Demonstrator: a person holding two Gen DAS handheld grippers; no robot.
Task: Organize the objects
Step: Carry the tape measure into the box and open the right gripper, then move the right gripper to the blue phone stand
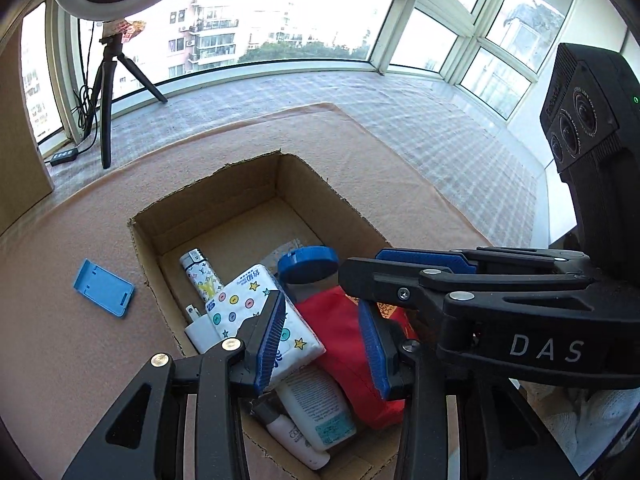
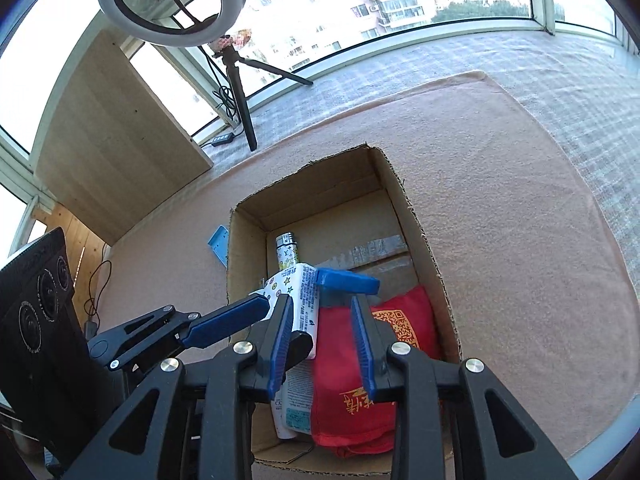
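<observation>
Both grippers are hovering over the cardboard box, jaws parted and grasping nothing. The left gripper is hanging above the tissue pack and red pouch; the right gripper is reaching in from the right. Items are lying packed toward the box's near half — likely dropped there for short reach — leaving its far floor open. One blue holder is resting outside on the mat, left of the box wall, apparently not yet gathered.

A ring light on a black tripod stands by the window, its cable controller on the checked cloth. A wooden board leans nearby.
</observation>
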